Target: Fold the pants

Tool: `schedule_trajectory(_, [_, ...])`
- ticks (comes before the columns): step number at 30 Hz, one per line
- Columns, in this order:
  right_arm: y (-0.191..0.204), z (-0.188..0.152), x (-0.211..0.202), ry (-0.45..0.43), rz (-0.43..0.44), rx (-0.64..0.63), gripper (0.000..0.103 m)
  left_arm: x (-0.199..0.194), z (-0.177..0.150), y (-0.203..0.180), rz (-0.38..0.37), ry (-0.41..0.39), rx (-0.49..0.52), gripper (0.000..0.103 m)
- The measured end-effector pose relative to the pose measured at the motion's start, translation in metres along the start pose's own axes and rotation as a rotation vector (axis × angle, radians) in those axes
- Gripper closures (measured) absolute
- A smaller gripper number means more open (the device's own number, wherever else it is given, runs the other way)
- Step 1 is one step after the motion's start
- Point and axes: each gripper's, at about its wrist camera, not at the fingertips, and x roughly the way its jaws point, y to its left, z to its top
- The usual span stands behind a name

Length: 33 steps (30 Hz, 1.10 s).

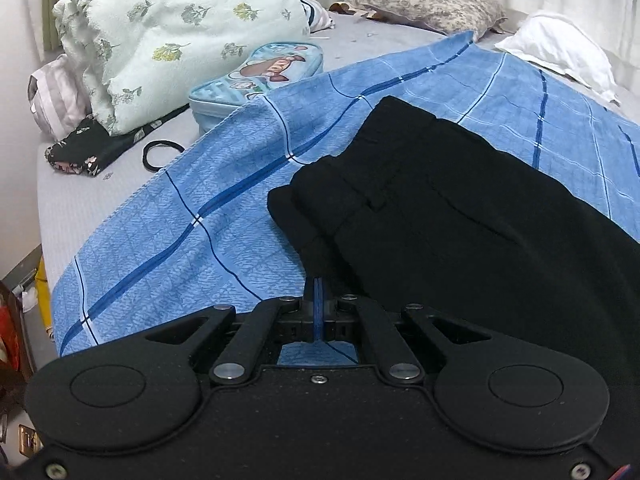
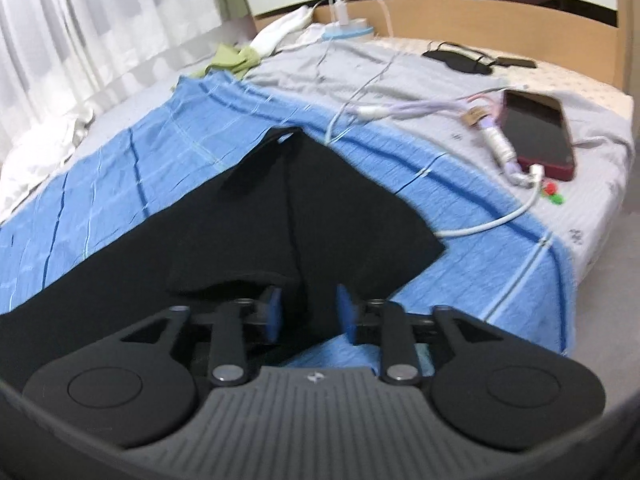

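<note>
With the black pants (image 1: 460,208) spread on the blue cloth (image 1: 192,208) at frame centre, an edge is pinched by the clenched left gripper (image 1: 319,300) while the right gripper (image 2: 309,312) is held released astride fabric, so both corners should be lifted evenly.

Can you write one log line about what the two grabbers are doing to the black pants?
left gripper: shut on pants | right gripper: open around pants edge | pants: on blue blanket
</note>
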Motion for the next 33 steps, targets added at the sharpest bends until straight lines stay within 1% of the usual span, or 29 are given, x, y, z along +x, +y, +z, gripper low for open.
schedule_trajectory(3, [-0.016, 0.004, -0.005, -0.027, -0.055, 0.031, 0.054, 0.0, 0.002, 0.0, 0.002, 0.001, -0.003, 0.102])
schedule_trajectory(4, [-0.022, 0.005, -0.006, -0.035, -0.101, 0.044, 0.052, 0.0, 0.003, 0.0, 0.001, -0.001, -0.006, 0.102])
schedule_trajectory(6, [-0.036, 0.005, -0.011, -0.055, -0.18, 0.062, 0.052, -0.003, 0.005, 0.003, -0.001, -0.007, -0.02, 0.102])
schedule_trajectory(7, [-0.042, 0.005, -0.013, -0.062, -0.213, 0.063, 0.055, -0.006, 0.007, 0.005, -0.005, -0.014, -0.023, 0.102])
schedule_trajectory(8, [-0.048, 0.005, -0.018, -0.069, -0.242, 0.062, 0.055, -0.011, 0.008, 0.006, -0.009, -0.026, -0.025, 0.101])
schedule_trajectory(10, [-0.055, 0.006, -0.025, -0.085, -0.245, 0.072, 0.054, -0.023, 0.011, 0.007, -0.024, -0.06, -0.016, 0.099])
schedule_trajectory(12, [-0.053, 0.008, -0.034, -0.115, -0.231, 0.071, 0.052, -0.038, 0.016, 0.003, -0.058, -0.098, 0.001, 0.096])
schedule_trajectory(13, [-0.047, 0.009, -0.038, -0.131, -0.214, 0.055, 0.05, -0.044, 0.017, -0.001, -0.077, -0.114, 0.011, 0.095])
schedule_trajectory(15, [-0.029, 0.009, -0.041, -0.141, -0.119, -0.002, 0.046, -0.057, 0.018, -0.012, -0.117, -0.155, 0.049, 0.094])
schedule_trajectory(17, [-0.003, 0.003, -0.039, -0.117, 0.008, -0.092, 0.046, -0.068, 0.013, -0.027, -0.176, -0.185, 0.1, 0.093])
schedule_trajectory(19, [0.024, -0.006, -0.029, -0.082, 0.103, -0.191, 0.046, -0.072, 0.006, -0.045, -0.225, -0.183, 0.158, 0.09])
schedule_trajectory(21, [0.044, -0.015, -0.015, -0.043, 0.159, -0.267, 0.046, -0.069, -0.003, -0.062, -0.259, -0.165, 0.21, 0.089])
schedule_trajectory(22, [0.05, -0.018, -0.005, -0.008, 0.174, -0.292, 0.046, -0.064, -0.007, -0.07, -0.258, -0.148, 0.231, 0.089])
schedule_trajectory(23, [0.052, -0.018, 0.004, 0.019, 0.166, -0.309, 0.046, -0.058, -0.012, -0.076, -0.252, -0.131, 0.246, 0.089])
schedule_trajectory(24, [0.049, -0.016, 0.011, 0.033, 0.134, -0.314, 0.047, -0.052, -0.015, -0.081, -0.241, -0.115, 0.258, 0.089])
schedule_trajectory(26, [0.03, -0.004, 0.018, 0.001, 0.018, -0.289, 0.053, -0.04, -0.021, -0.084, -0.204, -0.085, 0.273, 0.089])
schedule_trajectory(28, [0.005, 0.015, 0.019, -0.06, -0.216, -0.238, 0.054, -0.031, -0.028, -0.082, -0.187, -0.065, 0.28, 0.089])
schedule_trajectory(29, [-0.005, 0.022, 0.017, -0.087, -0.302, -0.217, 0.05, -0.03, -0.031, -0.08, -0.183, -0.074, 0.283, 0.089])
schedule_trajectory(30, [-0.013, 0.028, 0.011, -0.118, -0.368, -0.196, 0.049, -0.029, -0.034, -0.079, -0.175, -0.088, 0.294, 0.089])
schedule_trajectory(31, [-0.021, 0.032, 0.002, -0.149, -0.382, -0.175, 0.047, -0.03, -0.035, -0.079, -0.168, -0.095, 0.311, 0.089])
schedule_trajectory(33, [-0.027, 0.033, -0.01, -0.181, -0.332, -0.153, 0.045, -0.03, -0.037, -0.079, -0.167, -0.102, 0.324, 0.089])
